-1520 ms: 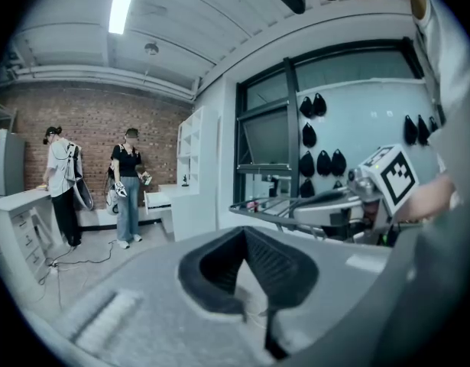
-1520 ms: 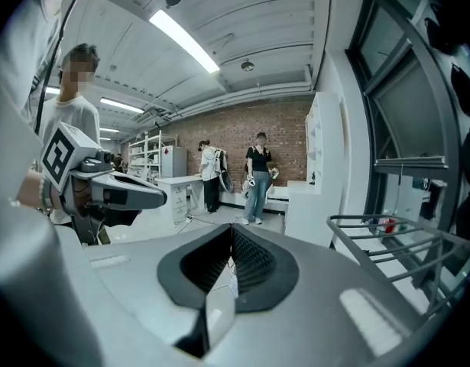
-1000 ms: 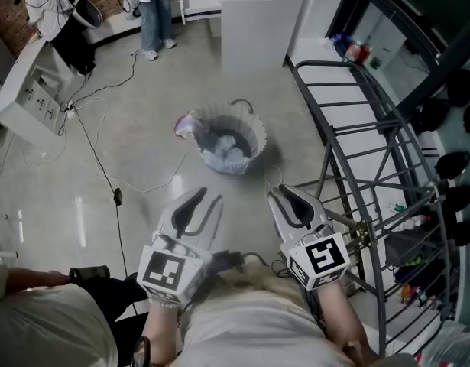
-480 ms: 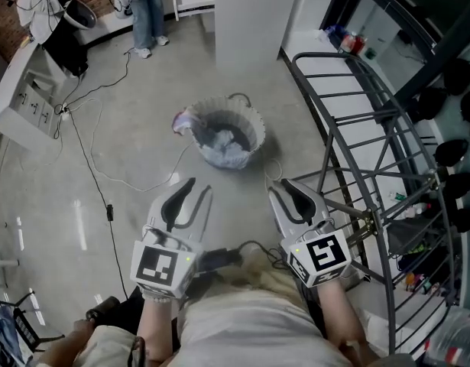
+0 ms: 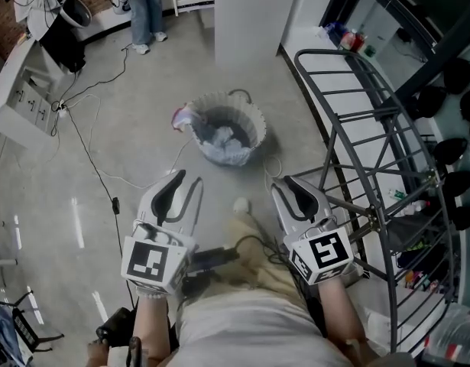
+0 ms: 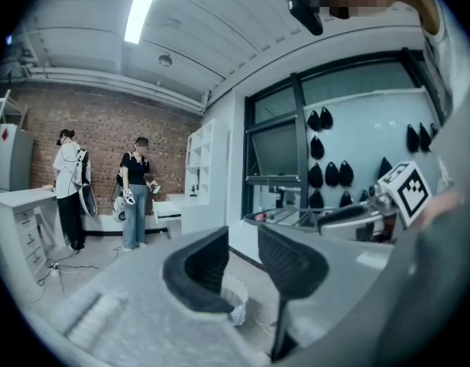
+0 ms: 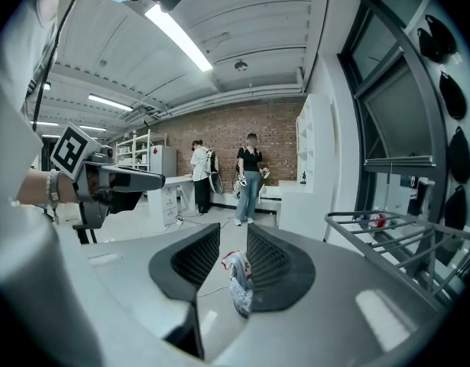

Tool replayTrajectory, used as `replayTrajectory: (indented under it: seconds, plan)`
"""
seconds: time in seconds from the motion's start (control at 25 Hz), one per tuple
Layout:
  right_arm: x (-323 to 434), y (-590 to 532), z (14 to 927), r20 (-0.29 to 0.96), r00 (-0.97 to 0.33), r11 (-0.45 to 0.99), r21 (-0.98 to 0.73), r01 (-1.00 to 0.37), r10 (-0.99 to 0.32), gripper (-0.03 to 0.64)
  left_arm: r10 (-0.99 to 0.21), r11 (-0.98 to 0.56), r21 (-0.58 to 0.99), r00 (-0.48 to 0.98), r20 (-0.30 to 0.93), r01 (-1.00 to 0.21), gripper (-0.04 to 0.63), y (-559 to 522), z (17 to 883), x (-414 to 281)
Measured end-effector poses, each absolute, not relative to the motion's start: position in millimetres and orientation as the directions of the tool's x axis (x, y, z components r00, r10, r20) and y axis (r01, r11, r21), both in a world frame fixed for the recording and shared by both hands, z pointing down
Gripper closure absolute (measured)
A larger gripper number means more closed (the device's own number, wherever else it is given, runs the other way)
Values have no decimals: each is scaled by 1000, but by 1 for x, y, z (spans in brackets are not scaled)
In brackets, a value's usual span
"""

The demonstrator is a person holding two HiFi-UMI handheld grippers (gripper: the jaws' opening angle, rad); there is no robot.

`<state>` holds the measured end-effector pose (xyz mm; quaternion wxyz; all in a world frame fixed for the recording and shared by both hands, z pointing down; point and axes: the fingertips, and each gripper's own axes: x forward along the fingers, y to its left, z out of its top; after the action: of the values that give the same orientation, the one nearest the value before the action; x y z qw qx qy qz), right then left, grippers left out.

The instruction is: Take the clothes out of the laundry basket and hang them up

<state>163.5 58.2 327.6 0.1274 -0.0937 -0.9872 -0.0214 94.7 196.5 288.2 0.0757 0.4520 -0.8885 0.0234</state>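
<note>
The round white laundry basket (image 5: 254,121) stands on the concrete floor ahead, with pale clothes (image 5: 221,141) inside and a pink garment (image 5: 183,117) over its left rim. My left gripper (image 5: 186,182) and right gripper (image 5: 290,186) hover side by side short of the basket, both open and empty. Between the left gripper's (image 6: 242,243) jaws I see the basket (image 6: 233,300) far off. The right gripper (image 7: 233,235) frames the basket (image 7: 238,281) the same way. The dark metal drying rack (image 5: 372,128) stands to the right, close to my right gripper.
A cable (image 5: 105,174) trails across the floor left of the basket. A white pillar (image 5: 250,14) rises behind it. A person in jeans (image 5: 147,6) stands at the back by a white desk (image 5: 21,90). The holder's shoe tip (image 5: 241,203) shows between the grippers.
The left gripper has drifted down and left in the head view. The person at lower left has nearly left the picture. A shoe tip has come into view between the grippers.
</note>
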Motion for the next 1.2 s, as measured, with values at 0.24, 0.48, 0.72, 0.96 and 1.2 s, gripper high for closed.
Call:
replayTrajectory:
  seconds: [0.24, 0.48, 0.72, 0.96, 1.2]
  plan:
    - [139, 55, 327, 255, -946, 978, 9, 207, 198, 520, -787, 606, 20, -595, 162, -795, 483, 197, 288, 75]
    - [97, 45, 329, 252, -940, 972, 4, 237, 228, 520, -770, 625, 12, -614, 172, -781, 483, 189, 288, 38]
    - [49, 28, 337, 255, -929, 961, -3, 278, 270, 520, -745, 652, 14, -637, 200, -758, 482, 172, 299, -4]
    - [8, 6, 343, 276, -913, 952, -23, 305, 300, 520, -744, 650, 11, -634, 210, -760, 479, 146, 301, -43]
    - [-31, -16, 356, 292, -903, 947, -34, 319, 315, 520, -733, 658, 9, -637, 237, -753, 479, 125, 312, -86]
